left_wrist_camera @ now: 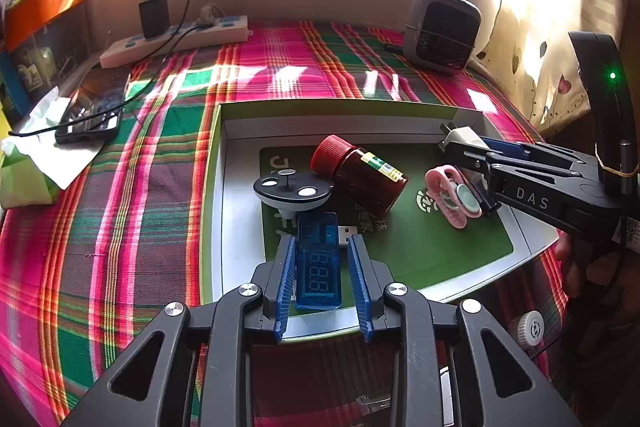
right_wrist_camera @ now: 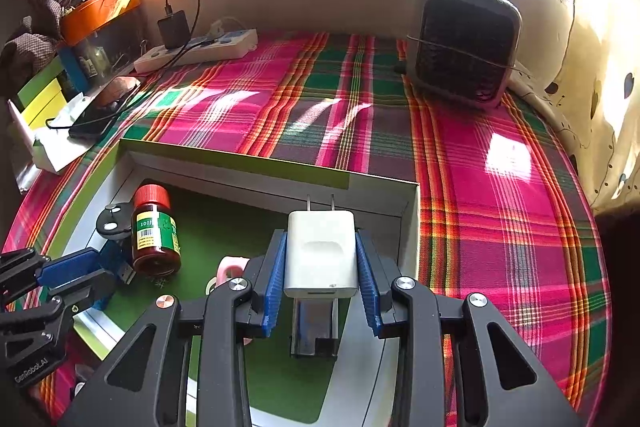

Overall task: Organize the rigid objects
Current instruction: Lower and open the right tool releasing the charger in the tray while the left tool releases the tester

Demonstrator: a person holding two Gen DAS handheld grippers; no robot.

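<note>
Two grippers work over the shallow box (left_wrist_camera: pixel 224 147): the left gripper (left_wrist_camera: pixel 322 277) has its pads spread just clear of the blue USB meter (left_wrist_camera: pixel 318 259) (display "888") lying inside, likely just set down. The right gripper (right_wrist_camera: pixel 322 267) pinches the white charger (right_wrist_camera: pixel 322 253), to be placed next. Beyond lies a red-capped bottle (right_wrist_camera: pixel 154 231), label "100".

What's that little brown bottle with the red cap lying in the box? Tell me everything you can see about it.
The brown bottle is small, made of dark amber see-through material, glass or plastic, with a ribbed red screw cap, shut. A yellow-and-green label with a barcode wraps its body. It lies on its side on the green floor of the open box, cap toward the far wall. A round black-topped gadget lies close beside it, and a blue USB stick is nearby. Neither tool touches it.
</note>
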